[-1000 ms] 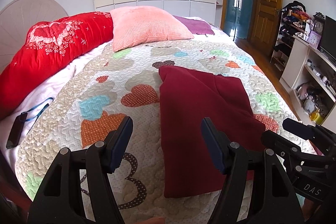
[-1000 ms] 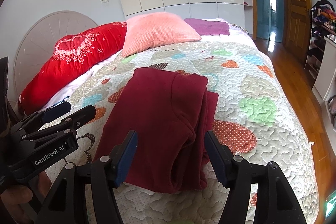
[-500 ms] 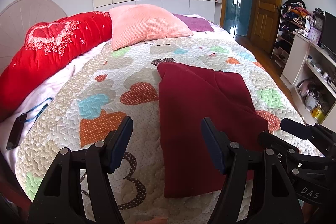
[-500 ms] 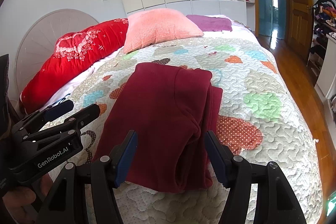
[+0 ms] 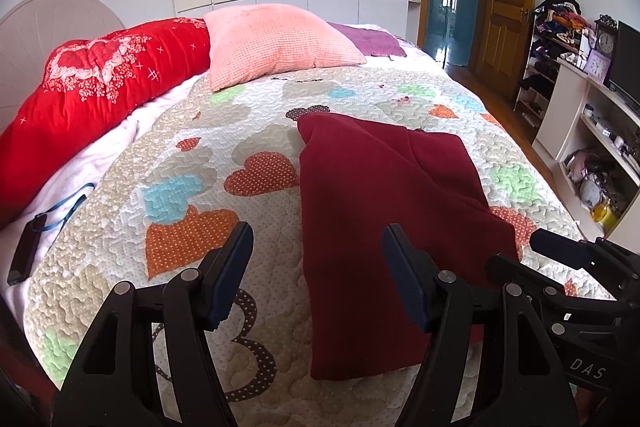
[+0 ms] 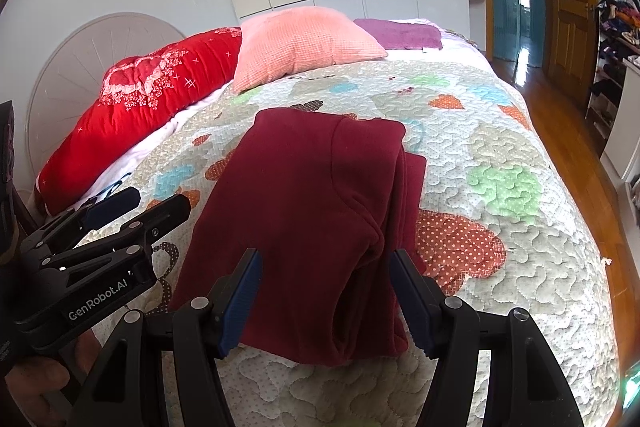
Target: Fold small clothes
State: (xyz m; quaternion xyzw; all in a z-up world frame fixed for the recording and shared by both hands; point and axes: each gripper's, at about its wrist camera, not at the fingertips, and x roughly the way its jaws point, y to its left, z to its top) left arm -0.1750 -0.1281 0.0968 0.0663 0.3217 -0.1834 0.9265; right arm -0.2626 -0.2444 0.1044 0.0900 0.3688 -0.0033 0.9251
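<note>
Dark red top (image 6: 304, 227), already folded long, flat on the heart quilt (image 6: 500, 187) near the bed's foot.
Best to pinch both near corners, lift together, fold up to the far edge. One bed, one red blanket (image 5: 100, 99), one pink pillow (image 5: 272, 43), one top, two grabbers: left gripper (image 5: 316, 275) wide apart and bare, right gripper (image 6: 324, 301) wide apart and bare.

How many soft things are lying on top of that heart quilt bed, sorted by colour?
Dark red folded garment: 1
Bright red bolster: 1
Pink pillow: 1
Purple cloth: 1
Total: 4
</note>
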